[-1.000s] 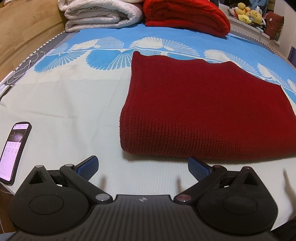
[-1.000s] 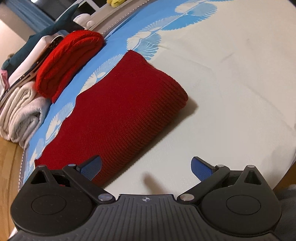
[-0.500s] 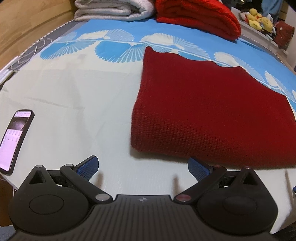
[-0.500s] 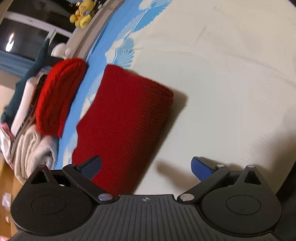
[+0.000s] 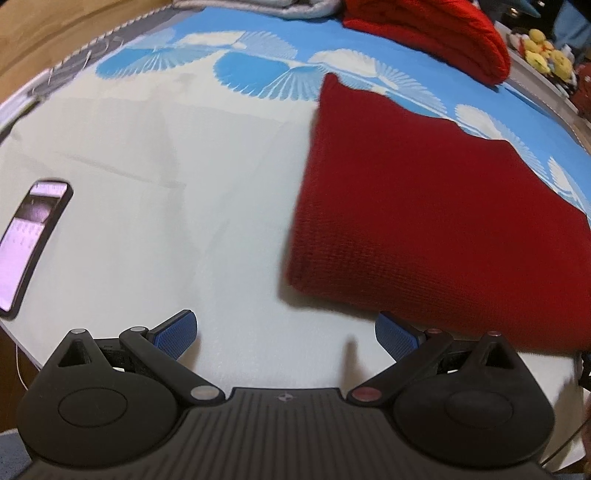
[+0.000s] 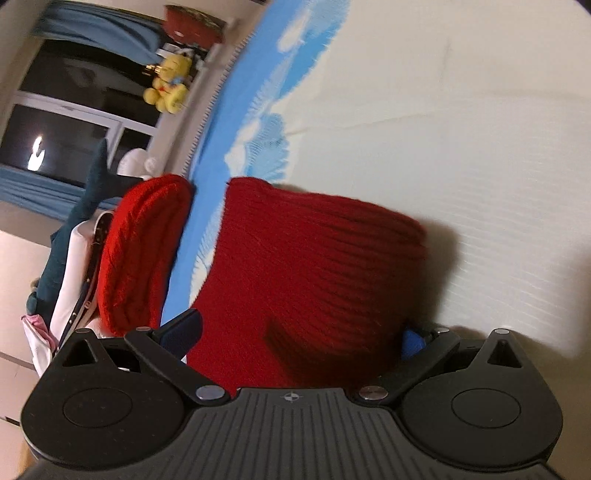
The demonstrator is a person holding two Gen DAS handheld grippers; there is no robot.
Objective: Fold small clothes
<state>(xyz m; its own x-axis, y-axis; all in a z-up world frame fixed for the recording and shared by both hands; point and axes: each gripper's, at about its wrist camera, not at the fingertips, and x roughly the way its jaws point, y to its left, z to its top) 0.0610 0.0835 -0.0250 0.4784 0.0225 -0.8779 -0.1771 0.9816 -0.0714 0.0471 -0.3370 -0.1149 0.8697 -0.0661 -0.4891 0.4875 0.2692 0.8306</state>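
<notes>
A folded dark red knit garment [image 5: 436,206] lies on the white and blue bed sheet [image 5: 166,192]. My left gripper [image 5: 286,334] is open and empty, just short of the garment's near left corner. In the right wrist view the same garment [image 6: 314,266] fills the space between the jaws of my right gripper [image 6: 299,332], which are open wide around its end. The view is rolled sideways. The garment partly hides the right blue pad [image 6: 412,339].
A phone [image 5: 31,240] with a lit screen lies at the sheet's left edge. Folded bright red knitwear [image 5: 432,33] and a grey-white blanket [image 5: 280,5] are stacked at the far side. Plush toys [image 5: 546,55] sit far right. A window [image 6: 70,122] shows in the right wrist view.
My right gripper rolled sideways and moved in over the garment's end, which now sits between its jaws. My left gripper shifted left and closer to the sheet.
</notes>
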